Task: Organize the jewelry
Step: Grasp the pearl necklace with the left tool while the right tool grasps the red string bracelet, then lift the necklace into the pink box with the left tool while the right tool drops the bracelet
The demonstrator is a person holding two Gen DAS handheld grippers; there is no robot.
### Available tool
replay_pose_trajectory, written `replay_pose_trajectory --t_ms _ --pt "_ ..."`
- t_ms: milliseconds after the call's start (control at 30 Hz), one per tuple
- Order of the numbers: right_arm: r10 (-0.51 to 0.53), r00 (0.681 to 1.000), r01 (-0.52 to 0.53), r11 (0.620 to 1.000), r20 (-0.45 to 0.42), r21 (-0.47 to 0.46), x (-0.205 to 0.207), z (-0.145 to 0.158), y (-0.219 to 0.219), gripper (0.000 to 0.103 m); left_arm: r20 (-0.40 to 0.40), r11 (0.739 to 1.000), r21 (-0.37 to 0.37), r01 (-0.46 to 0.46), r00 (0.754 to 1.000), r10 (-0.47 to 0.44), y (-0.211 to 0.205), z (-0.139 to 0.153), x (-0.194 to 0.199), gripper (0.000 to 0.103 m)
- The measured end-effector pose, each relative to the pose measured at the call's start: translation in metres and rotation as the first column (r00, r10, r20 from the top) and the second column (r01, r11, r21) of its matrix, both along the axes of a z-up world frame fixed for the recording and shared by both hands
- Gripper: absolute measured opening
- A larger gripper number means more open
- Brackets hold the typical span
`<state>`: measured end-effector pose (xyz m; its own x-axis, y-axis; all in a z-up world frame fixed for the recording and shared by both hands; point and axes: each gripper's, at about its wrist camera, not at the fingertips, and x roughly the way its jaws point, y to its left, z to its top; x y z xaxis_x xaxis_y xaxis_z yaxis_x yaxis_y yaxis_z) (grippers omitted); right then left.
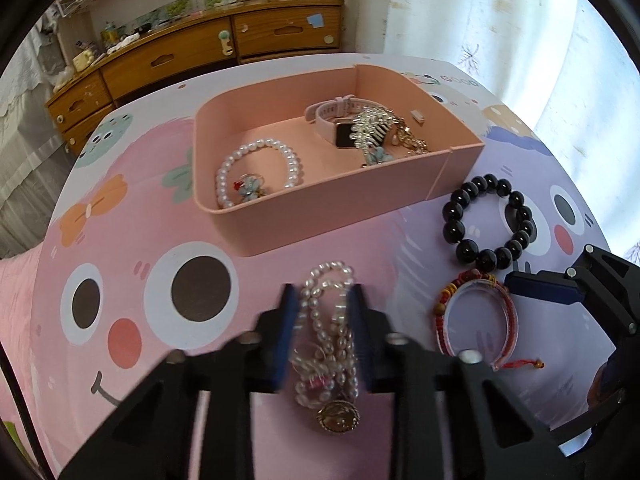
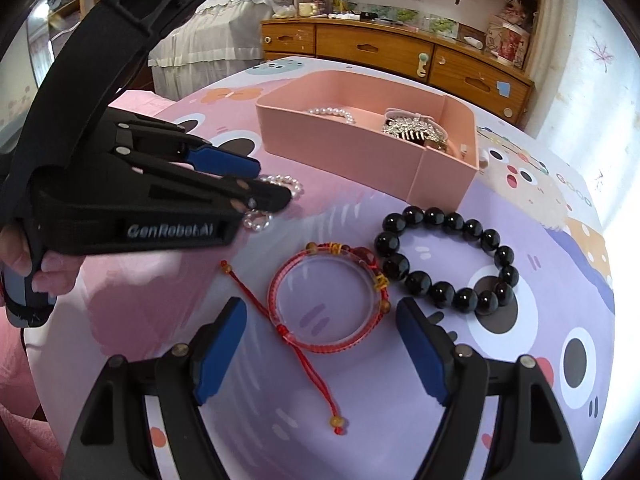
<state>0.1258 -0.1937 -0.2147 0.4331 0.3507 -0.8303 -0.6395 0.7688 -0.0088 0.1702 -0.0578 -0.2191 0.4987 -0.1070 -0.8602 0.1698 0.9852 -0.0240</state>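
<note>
A white pearl necklace (image 1: 326,320) with a gold pendant (image 1: 338,418) lies bunched on the cartoon-print table cover. My left gripper (image 1: 323,300) is shut on it, blue pads pressing both sides; the right wrist view shows the same gripper (image 2: 274,182) over those pearls (image 2: 280,180). A red cord bracelet (image 2: 320,350) lies flat, and my right gripper (image 2: 320,304) stands open with one finger on each side of it, not touching. A black bead bracelet (image 2: 440,292) lies just to its right. The pink box (image 1: 320,216) behind holds a pearl bracelet (image 1: 256,148), a watch (image 1: 332,120) and a crystal comb (image 1: 368,128).
A wooden drawer unit (image 1: 160,60) stands behind the table. A person's hand (image 2: 40,268) holds the left gripper's handle. The round table's edge curves close on the right, by the curtain. A pink bedspread (image 1: 16,300) lies to the left.
</note>
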Motion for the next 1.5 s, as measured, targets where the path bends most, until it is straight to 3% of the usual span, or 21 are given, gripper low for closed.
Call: replay_pose_trajectory --t_ms 67,233,300,433,767,1133,1500 --pt "0.002 1.000 -0.002 1.000 0.002 0.007 0.001 0.002 -0.001 0.062 -0.005 1.000 -0.007 -0.014 1.000 0.014 0.003 0.000 0.000 0.012" --pt "0.033 0.999 -0.033 0.999 -0.006 0.010 0.002 0.002 -0.003 0.062 -0.008 0.997 -0.034 -0.073 0.997 0.073 0.005 0.002 -0.001 0.010" --pt "0.037 0.999 -0.036 0.999 -0.022 0.022 0.003 0.003 -0.005 0.061 0.005 0.993 -0.054 -0.106 0.994 0.106 0.008 0.006 -0.003 0.003" --pt "0.040 0.998 -0.037 0.998 -0.052 0.057 0.006 0.004 -0.010 0.061 0.004 0.984 -0.075 -0.161 0.987 0.162 0.012 0.013 -0.006 0.003" --pt "0.070 0.995 -0.065 0.994 -0.067 0.086 0.002 0.012 -0.016 0.061 0.048 0.977 -0.100 -0.191 0.979 0.196 0.019 0.044 -0.013 0.003" --pt "0.058 0.996 -0.049 0.989 -0.065 0.137 -0.002 0.042 -0.015 0.061 0.131 0.973 -0.182 -0.144 0.977 0.169 0.028 0.107 -0.020 0.003" --pt "-0.015 1.000 0.013 0.988 0.016 0.151 0.005 0.094 -0.016 0.061 0.225 0.978 -0.207 -0.030 0.971 0.078 0.029 0.173 -0.022 0.003"
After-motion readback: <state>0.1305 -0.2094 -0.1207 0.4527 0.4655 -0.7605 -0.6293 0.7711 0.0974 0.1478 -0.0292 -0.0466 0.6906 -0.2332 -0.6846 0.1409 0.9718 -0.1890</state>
